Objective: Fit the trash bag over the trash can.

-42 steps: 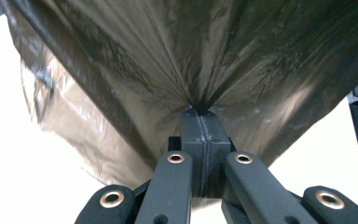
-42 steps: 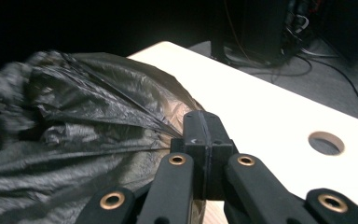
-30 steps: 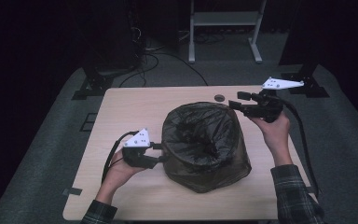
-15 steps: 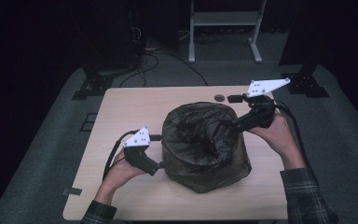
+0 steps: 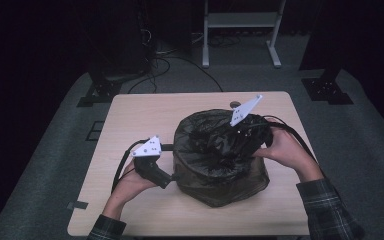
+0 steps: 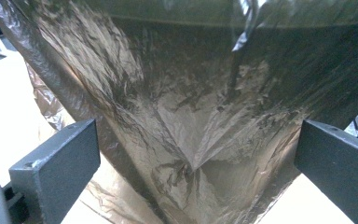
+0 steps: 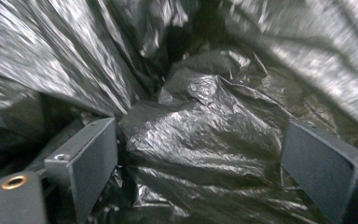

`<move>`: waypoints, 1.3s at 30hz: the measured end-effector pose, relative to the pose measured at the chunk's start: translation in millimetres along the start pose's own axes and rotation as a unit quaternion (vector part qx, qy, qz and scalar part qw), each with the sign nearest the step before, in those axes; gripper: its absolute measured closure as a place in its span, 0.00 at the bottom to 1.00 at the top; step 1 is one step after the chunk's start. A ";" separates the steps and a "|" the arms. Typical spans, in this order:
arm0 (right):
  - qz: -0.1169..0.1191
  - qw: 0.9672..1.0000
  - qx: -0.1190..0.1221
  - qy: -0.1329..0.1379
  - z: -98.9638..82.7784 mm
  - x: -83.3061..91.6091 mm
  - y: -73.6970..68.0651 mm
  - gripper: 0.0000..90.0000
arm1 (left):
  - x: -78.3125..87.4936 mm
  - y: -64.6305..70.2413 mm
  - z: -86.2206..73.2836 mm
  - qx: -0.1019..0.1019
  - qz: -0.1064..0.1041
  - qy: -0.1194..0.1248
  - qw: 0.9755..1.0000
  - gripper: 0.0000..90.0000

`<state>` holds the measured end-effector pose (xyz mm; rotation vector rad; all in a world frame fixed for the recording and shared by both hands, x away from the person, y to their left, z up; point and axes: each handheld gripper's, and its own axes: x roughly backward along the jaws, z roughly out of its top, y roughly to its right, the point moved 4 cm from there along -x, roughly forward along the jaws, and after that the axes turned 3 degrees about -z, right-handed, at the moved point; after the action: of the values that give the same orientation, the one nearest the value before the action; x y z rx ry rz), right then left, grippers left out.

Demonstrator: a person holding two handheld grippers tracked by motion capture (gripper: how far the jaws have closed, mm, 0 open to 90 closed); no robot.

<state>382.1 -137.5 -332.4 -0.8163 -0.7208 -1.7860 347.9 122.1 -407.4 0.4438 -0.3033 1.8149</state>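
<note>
The black bag [image 5: 220,160] sits at the middle of the bench [image 5: 140,112]. Since a second ago the right gripper [image 5: 240,142] has moved from the far right corner into the bag's mouth, jaws just opening, released over crumpled film. The left gripper [image 5: 166,181] stays at the bag's near-left side, its jaws just opened, gripping nothing.

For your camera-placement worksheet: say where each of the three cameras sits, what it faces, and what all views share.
High view: above the person's side, looking down on the table; forearms, left gripper and right gripper show.
Left gripper view: rides the left gripper, facing the bag side; its open fingers frame it.
Right gripper view: rides the right gripper, facing crumpled bag plastic; open fingers show.
Shared: the dark plastic bag.
</note>
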 end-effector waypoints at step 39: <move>-0.005 0.998 -0.014 -0.065 72.7 -49.4 11.8 0.11 | -2.9 3.8 3.1 -0.007 -0.017 0.000 1.000 0.00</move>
<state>421.1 -58.0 -327.4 -0.9559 -0.7870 -1.7672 345.4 117.3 -405.8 0.4374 -0.3062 1.7783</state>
